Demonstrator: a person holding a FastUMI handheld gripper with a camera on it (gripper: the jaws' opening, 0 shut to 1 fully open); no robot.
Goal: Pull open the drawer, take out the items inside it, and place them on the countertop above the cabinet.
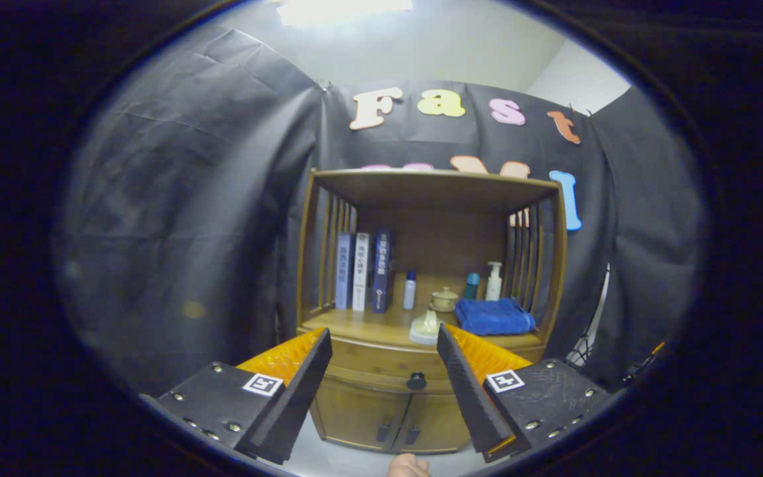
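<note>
Currently the tongs (385,344) stand apart and empty, short of the cabinet (381,411). Its drawer (381,364) sits shut, knob (416,380) between the fingers; a pale item (426,327) rests on the bench (368,326). Contents hidden, so this suits either approaching the knob or having finished.

Three books (361,270) stand upright at the shelf's left. A folded blue towel (493,316) lies right (pump bottle (493,281) behind it)

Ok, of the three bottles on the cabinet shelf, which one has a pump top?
The white bottle farthest right, behind the blue towel. The teal bottle beside it and the dark-capped bottle by the books have plain caps. The tool is open, holding nothing.
</note>
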